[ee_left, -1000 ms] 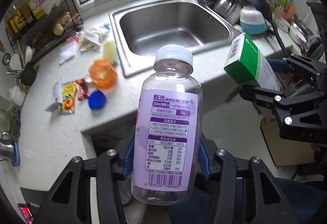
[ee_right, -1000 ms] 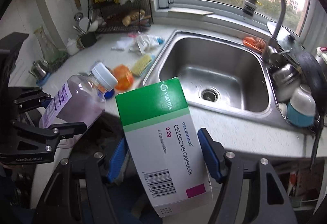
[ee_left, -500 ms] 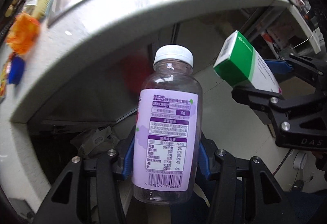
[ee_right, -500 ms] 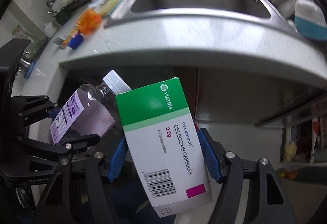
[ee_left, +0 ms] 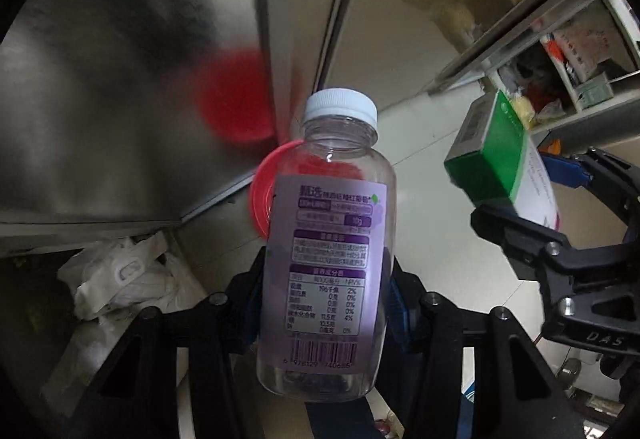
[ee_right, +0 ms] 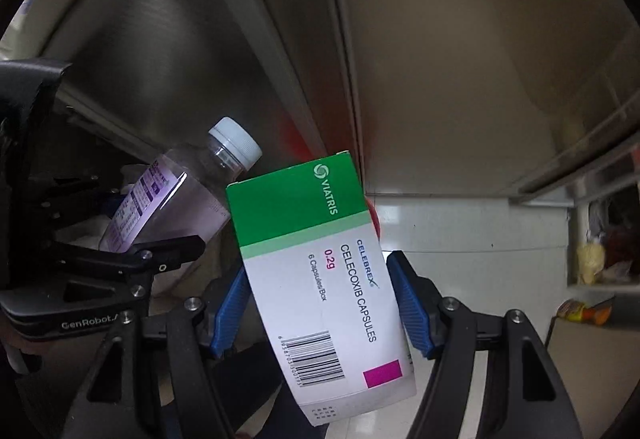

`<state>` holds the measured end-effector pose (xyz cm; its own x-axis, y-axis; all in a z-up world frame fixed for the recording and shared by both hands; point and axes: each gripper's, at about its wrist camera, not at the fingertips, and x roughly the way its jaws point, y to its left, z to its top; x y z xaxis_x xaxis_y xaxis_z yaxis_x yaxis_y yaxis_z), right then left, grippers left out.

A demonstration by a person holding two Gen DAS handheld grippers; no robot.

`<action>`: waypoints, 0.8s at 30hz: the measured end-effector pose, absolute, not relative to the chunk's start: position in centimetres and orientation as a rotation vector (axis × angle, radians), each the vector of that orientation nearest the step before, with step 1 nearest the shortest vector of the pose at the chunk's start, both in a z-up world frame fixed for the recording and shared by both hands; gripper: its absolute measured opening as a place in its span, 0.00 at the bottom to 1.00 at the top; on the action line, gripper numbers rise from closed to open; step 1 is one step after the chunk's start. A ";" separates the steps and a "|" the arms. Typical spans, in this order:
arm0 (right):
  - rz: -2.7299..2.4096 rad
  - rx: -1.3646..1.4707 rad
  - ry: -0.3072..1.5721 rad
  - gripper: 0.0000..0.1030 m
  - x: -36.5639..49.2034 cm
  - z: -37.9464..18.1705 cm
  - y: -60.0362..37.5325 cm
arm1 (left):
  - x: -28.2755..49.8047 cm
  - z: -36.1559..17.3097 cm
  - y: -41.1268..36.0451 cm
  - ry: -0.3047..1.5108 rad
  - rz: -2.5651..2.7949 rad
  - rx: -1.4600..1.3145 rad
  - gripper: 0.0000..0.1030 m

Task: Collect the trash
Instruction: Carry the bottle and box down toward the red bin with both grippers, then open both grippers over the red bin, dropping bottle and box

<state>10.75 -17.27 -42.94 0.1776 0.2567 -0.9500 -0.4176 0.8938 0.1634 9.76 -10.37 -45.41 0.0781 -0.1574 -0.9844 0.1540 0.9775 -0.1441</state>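
From the left wrist, an empty plastic bottle [ee_left: 326,255] is seen clamped at mid-body by the left gripper [ee_left: 324,307], held in the air before a red bin [ee_left: 264,195]; it is judged light, slick and crushable.

From the right wrist, a medicine box [ee_right: 320,275] is seen pinched across its broad faces by the right gripper [ee_right: 322,303]; thin card, easily dented.

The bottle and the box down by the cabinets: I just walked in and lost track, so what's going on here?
A person is collecting trash with two handheld grippers. The left gripper holds an empty plastic bottle with a purple label, and the right gripper holds a green-and-white capsule box. Both are held low in front of steel cabinet doors. A red round lid shows behind the bottle. Nothing has been dropped yet.
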 end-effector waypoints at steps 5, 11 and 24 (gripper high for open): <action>0.450 -0.107 1.315 0.63 11.1 -46.3 -17.1 | 11.3 -48.6 -10.8 1.470 -0.233 0.028 0.48; 0.444 -0.102 1.333 0.63 10.2 -48.4 -18.6 | 11.6 -49.4 -10.6 1.433 -0.255 0.036 0.64; 0.440 -0.095 1.333 0.63 10.8 -47.1 -19.7 | 11.5 -47.5 -8.1 1.359 -0.235 0.076 0.73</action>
<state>10.77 -19.69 -47.05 0.1666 0.2547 -0.9525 -0.3620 0.9144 0.1812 11.49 -8.08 -47.55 0.1910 -0.1233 -0.9738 0.2116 0.9739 -0.0818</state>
